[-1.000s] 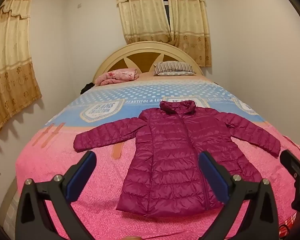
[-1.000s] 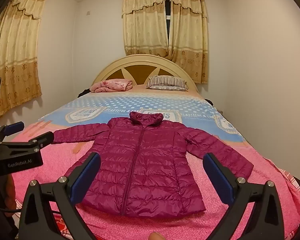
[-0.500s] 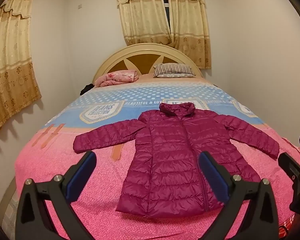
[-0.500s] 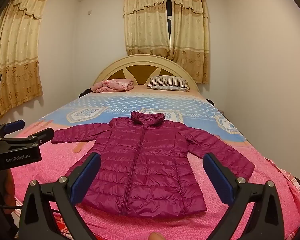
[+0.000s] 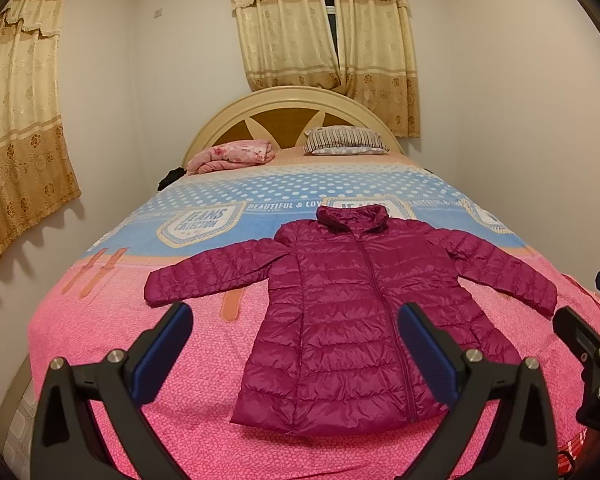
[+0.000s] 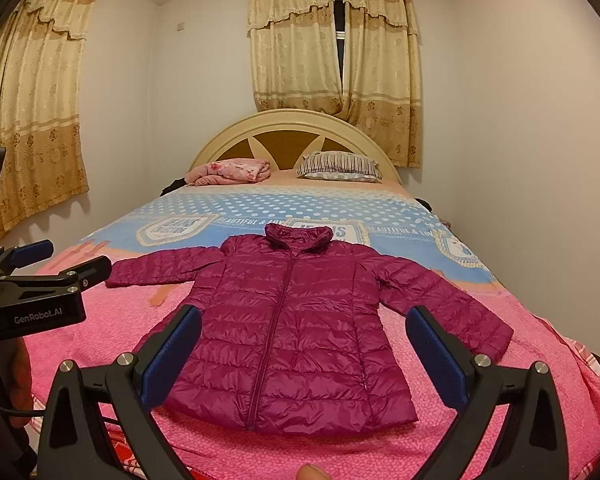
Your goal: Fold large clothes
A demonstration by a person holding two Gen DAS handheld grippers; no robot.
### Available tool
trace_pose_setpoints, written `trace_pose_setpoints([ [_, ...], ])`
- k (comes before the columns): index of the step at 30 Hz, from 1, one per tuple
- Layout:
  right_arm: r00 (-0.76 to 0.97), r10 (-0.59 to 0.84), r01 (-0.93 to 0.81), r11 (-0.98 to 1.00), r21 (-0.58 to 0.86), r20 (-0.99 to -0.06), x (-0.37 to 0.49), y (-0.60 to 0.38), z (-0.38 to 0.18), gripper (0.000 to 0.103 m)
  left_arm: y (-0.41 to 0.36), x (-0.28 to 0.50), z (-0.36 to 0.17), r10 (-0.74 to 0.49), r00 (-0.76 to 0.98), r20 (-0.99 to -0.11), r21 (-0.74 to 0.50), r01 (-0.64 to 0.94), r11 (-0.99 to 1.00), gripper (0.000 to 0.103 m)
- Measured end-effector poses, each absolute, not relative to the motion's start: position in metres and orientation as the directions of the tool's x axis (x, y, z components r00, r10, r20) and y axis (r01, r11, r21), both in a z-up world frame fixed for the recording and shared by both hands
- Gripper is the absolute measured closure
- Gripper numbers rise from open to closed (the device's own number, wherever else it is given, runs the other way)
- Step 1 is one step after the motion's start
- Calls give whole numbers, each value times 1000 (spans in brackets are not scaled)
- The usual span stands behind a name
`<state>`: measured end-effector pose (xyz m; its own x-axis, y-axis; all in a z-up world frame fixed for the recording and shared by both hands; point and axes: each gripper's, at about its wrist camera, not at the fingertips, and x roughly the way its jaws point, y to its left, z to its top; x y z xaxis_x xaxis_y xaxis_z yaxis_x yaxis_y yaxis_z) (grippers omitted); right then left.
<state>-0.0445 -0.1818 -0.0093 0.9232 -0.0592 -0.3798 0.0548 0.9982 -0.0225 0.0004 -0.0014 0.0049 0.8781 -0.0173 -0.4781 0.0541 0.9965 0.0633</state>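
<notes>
A magenta quilted puffer jacket (image 5: 340, 320) (image 6: 296, 332) lies flat and zipped on the bed, front up, collar toward the headboard, both sleeves spread out to the sides. My left gripper (image 5: 296, 344) hovers open above the foot of the bed, short of the jacket's hem, nothing between its blue pads (image 5: 162, 354). My right gripper (image 6: 304, 344) is likewise open and empty, held back from the hem. In the right wrist view the left gripper (image 6: 48, 264) shows at the left edge; in the left wrist view the right gripper (image 5: 584, 340) shows at the right edge.
The bed (image 5: 100, 320) has a pink and blue printed cover. A folded pink blanket (image 5: 232, 154) and a striped pillow (image 5: 342, 142) lie by the arched headboard (image 5: 292, 108). Walls stand close on both sides, with curtains (image 5: 24, 120) on the left and behind.
Both views have drifted slightly, with the jacket sitting a little lower in the right wrist view. The jacket itself has not moved, and both grippers stay open.
</notes>
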Motion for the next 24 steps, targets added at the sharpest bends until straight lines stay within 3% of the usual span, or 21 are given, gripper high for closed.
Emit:
trace_pose_setpoints([
  [24, 924, -52, 45, 999, -28, -378, -45, -178, -11, 1, -4, 0, 8, -21, 883, -469, 58, 55, 997, 0],
])
